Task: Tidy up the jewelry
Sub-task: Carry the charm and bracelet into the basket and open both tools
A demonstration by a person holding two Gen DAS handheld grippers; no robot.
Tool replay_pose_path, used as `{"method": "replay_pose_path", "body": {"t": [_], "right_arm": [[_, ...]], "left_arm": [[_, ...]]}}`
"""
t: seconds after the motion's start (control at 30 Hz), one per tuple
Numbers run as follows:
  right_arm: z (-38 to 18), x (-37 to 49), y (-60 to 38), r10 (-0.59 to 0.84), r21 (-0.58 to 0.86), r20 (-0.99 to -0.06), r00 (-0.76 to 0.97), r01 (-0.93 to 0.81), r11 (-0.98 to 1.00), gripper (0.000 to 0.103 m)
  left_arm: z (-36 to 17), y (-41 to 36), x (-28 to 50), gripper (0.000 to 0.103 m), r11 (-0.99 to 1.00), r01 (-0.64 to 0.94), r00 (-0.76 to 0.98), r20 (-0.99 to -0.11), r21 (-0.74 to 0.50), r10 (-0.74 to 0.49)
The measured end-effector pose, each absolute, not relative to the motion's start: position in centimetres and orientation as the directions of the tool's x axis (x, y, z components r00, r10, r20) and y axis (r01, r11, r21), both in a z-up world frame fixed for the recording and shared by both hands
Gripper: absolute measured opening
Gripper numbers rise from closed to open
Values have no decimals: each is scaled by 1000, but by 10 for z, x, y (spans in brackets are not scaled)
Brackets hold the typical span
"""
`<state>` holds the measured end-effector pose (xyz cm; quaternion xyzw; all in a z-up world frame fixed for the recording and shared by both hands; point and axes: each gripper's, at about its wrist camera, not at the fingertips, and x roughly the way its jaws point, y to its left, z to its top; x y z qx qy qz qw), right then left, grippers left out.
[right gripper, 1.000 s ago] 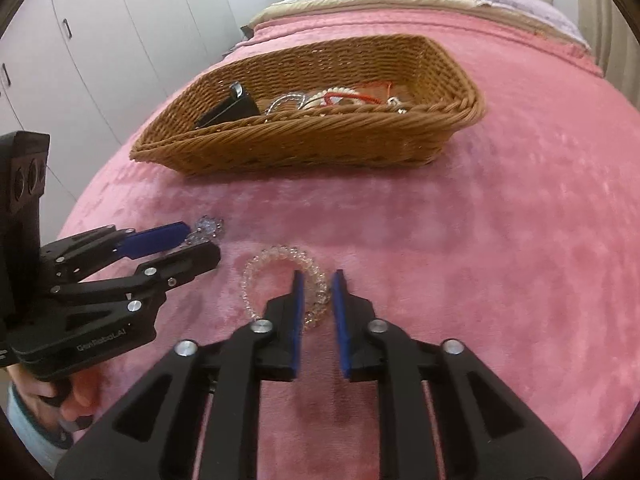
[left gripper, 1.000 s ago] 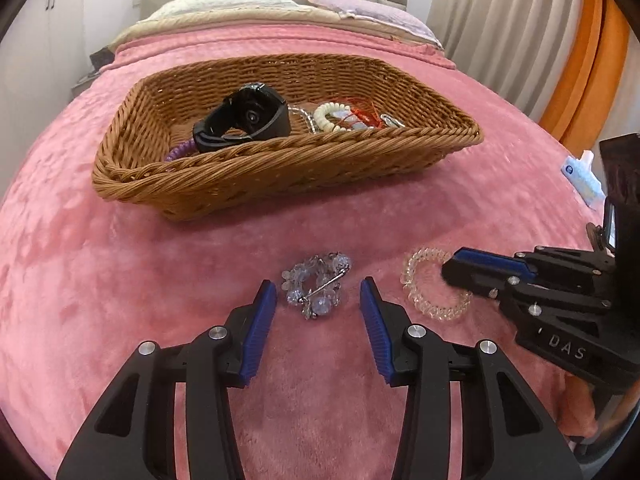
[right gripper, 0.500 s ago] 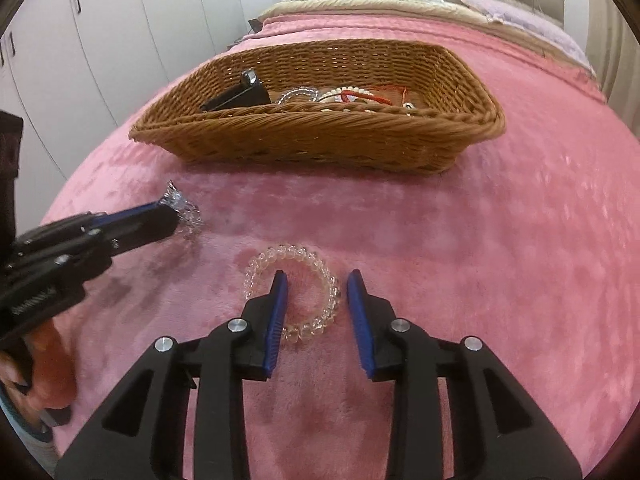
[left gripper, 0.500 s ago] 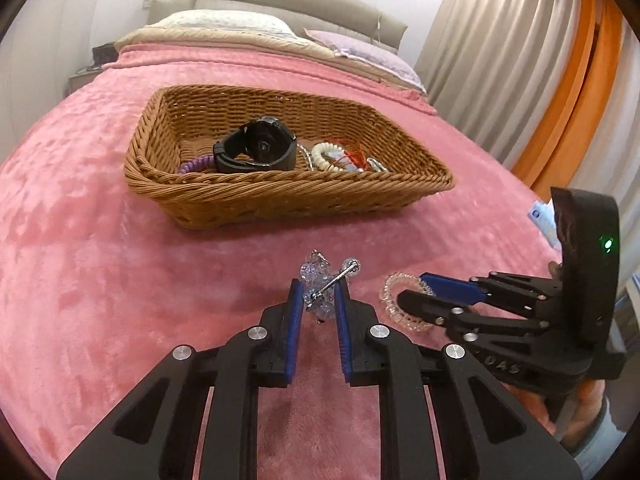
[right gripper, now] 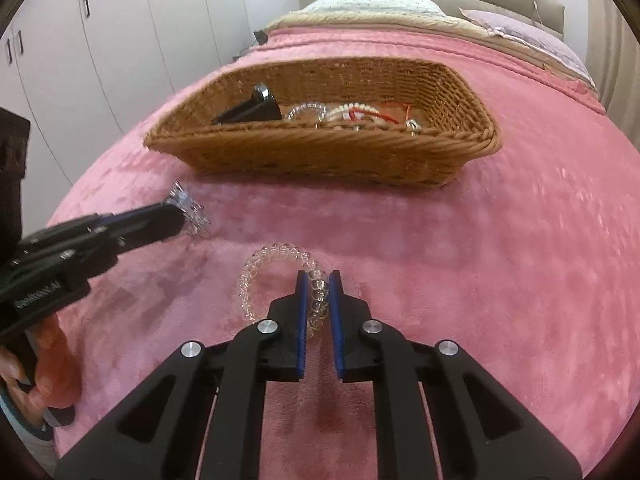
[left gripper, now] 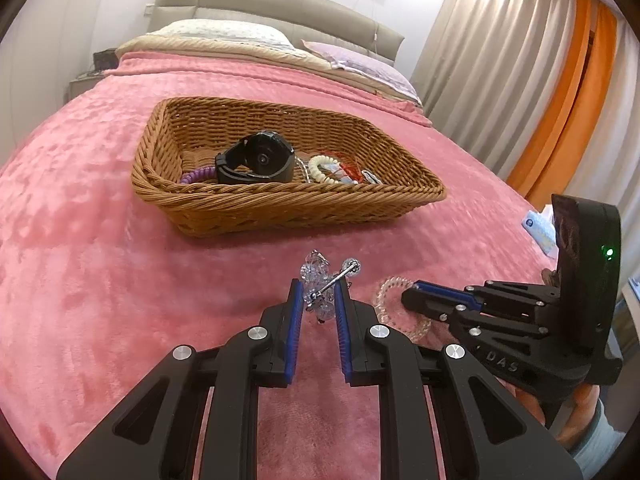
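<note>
A wicker basket (left gripper: 280, 204) sits on the pink bedspread and holds a black watch (left gripper: 256, 160), a purple coil, a cream coil and other small pieces. My left gripper (left gripper: 318, 292) is shut on a clear crystal brooch (left gripper: 320, 276) and holds it above the blanket, in front of the basket. It also shows in the right wrist view (right gripper: 188, 208). My right gripper (right gripper: 319, 292) is shut on the right side of a clear beaded bracelet (right gripper: 256, 276) that lies on the blanket. The basket (right gripper: 320, 152) is beyond it.
Pillows (left gripper: 224, 34) and a headboard lie at the far end of the bed. White wardrobe doors (right gripper: 120, 32) stand to the left, grey and orange curtains (left gripper: 560, 92) to the right. A small white packet (left gripper: 538, 232) lies near the bed's right edge.
My left gripper closed on the brooch and lifted it off the blanket. My right gripper opened briefly, then closed again on the bracelet's right side.
</note>
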<state>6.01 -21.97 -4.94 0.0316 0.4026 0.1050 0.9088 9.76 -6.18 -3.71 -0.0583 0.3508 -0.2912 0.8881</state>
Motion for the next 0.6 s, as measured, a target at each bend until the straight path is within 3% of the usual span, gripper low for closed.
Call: {"method": "replay_pose_path", "body": {"t": [0.27,0.6], "right_arm": [[-20,41,-229,255,176,-608,752,-185,967,8],[22,46,-257,169,170,-572,803,-85,982,8]], "left_arm": [[-30,-64,89,14,834,482,616,-573,-267,-540],[24,-68,73,14,794,550,644,-475,-257,-600]]}}
